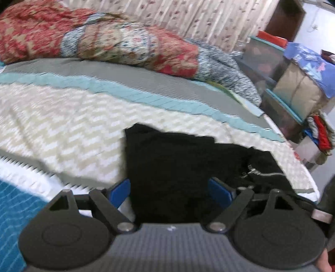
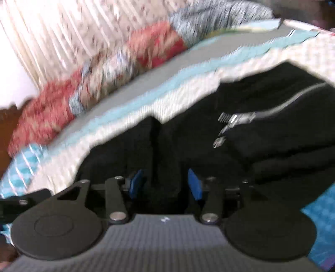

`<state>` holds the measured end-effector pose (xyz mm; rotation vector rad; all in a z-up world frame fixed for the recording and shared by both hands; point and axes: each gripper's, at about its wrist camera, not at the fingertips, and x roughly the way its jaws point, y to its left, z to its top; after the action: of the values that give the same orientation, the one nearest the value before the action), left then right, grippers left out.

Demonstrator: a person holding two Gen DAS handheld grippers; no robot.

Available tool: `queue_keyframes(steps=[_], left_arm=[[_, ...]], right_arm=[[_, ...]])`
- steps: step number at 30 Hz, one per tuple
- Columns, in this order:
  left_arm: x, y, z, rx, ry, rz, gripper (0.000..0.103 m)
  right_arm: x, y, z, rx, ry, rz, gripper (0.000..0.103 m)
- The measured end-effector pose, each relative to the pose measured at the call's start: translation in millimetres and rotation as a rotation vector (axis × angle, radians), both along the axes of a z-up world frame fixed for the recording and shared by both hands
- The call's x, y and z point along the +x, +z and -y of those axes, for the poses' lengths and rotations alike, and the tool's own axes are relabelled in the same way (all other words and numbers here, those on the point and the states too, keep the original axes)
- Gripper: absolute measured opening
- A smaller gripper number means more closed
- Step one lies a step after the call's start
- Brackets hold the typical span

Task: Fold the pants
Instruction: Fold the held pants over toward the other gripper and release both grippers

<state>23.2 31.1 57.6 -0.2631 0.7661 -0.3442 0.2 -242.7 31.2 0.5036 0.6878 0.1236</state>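
Left wrist view: left tongs (image 1: 169, 188) spread wide, blue pads well apart, nothing pinched; black fabric lies under and between them, contact unclear.
Right wrist view: right tongs (image 2: 165, 182) about half open; a dark fold of cloth stands in the gap, pads not seen pressing it, picture blurred.
Pants: black fabric pants (image 1: 188, 163) with a silver zipper (image 2: 236, 119), bunched on the bed near its edge.
Bed: cream zigzag bedspread (image 1: 62, 125) with teal and grey bands.
Beyond: red patterned quilt (image 1: 104, 37) heaped at the far side; pale flowered curtain (image 1: 199, 18) behind it.
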Motion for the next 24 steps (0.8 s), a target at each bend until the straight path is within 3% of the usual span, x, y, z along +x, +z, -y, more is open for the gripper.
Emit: queue_keyframes(steps=[4,7,10,12,14,17,24], left_arm=[[14,0,30,0.014,-0.068,0.026,0.084],[28,-17,49,0.047,-0.093,-0.022,0.086],[41,-49,68,0.190,-0.113,-0.092,0.088],[38,-71,77,0.310,-0.153,-0.039,0.098],[35,-73,79,0.324,-0.149,-0.030,0.099],[39,-68,80,0.323,-0.125,-0.080,0.099],[35,-59,80,0.332,-0.075,-0.124,0.100]], right_arm=[[-21,19,40,-0.054,-0.123,0.108,0.053],[-35,17,80,-0.084,-0.289,0.122,0.055],[-46,8,121,-0.083,-0.440,0.088,0.062],[-48,0,139,-0.072,-0.506,0.067,0.063],[-48,-6,152,-0.063,-0.548,0.038,0.063],[-52,-10,158,0.002,-0.544,0.041,0.064],[-45,4,118,-0.010,-0.317,0.042,0.064]])
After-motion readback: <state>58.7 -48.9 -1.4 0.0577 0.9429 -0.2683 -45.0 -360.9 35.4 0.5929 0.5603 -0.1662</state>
